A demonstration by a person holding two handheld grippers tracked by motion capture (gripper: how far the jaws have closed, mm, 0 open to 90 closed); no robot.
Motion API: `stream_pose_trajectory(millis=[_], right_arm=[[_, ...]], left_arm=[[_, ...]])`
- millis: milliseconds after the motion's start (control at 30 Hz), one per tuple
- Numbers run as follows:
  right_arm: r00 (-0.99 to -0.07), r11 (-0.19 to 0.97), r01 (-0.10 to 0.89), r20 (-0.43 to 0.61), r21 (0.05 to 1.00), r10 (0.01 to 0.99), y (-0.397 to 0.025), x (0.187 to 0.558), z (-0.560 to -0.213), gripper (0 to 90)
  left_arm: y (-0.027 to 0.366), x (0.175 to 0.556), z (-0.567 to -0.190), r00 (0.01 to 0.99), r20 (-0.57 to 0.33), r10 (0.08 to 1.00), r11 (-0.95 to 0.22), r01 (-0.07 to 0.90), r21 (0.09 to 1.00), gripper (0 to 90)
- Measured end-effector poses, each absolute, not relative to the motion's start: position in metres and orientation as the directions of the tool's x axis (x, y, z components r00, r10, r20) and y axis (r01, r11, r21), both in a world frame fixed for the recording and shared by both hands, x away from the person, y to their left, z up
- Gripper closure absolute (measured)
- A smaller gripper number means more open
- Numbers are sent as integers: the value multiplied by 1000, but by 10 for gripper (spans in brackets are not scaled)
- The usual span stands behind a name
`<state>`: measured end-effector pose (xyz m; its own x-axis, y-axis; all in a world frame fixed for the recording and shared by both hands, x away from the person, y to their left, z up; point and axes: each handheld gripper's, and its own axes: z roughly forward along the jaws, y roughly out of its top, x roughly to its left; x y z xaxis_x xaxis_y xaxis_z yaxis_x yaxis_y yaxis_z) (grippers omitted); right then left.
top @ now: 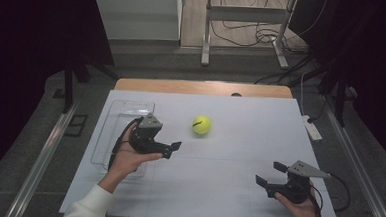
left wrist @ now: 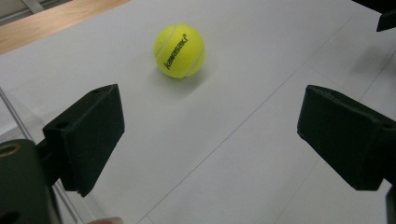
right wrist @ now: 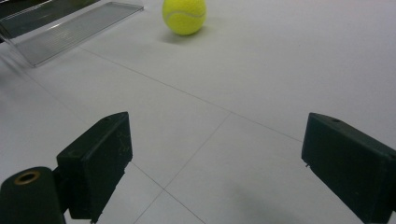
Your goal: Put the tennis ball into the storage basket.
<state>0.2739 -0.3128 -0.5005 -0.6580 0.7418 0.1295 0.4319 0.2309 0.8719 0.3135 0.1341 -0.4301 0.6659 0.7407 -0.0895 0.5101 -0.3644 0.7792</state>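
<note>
On the far left sits the clear tray (top: pixel 126 110), flat on the white table (top: pixel 226 190), and my left gripper (top: pixel 173 148) hovers just beside its near edge. Its jaws are spread wide with nothing between them, and they point toward the tennis ball (top: pixel 201 125), which rests on the table near the middle, a little ahead of the gripper and apart from it. In the left gripper view the ball (left wrist: pixel 179 50) sits above and left of centre between my jaws, so I reckon I need to swing the hand slightly that way before I push forward, keeping low so the pads meet the ball at its widest. A ball rolls, so I close gently. Over on the right, my right gripper (top: pixel 269 174) waits near the front edge, wide open too and empty, well apart from the ball (right wrist: pixel 184 16).
</note>
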Motion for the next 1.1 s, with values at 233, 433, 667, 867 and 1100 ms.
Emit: stream_pose_trajectory(millis=[233, 433, 667, 867, 1100], right_arm=[[-661, 228, 431, 134, 873, 739, -311, 276, -500, 89], [-662, 227, 431, 135, 873, 737, -311, 277, -501, 90], [-662, 228, 431, 134, 873, 738, -311, 277, -500, 89], [-663, 229, 432, 135, 872, 736, -311, 278, -500, 90], [-664, 232, 433, 135, 871, 735, -310, 278, -501, 89]], left_arm=[[126, 323, -427, 667, -88, 740, -371, 514, 773, 86], [122, 330, -427, 668, -86, 739, -378, 517, 768, 84], [117, 336, -426, 669, -82, 739, -386, 520, 762, 84], [113, 342, -425, 671, -81, 737, -392, 522, 758, 83], [109, 347, -424, 673, -80, 736, -395, 521, 756, 81]])
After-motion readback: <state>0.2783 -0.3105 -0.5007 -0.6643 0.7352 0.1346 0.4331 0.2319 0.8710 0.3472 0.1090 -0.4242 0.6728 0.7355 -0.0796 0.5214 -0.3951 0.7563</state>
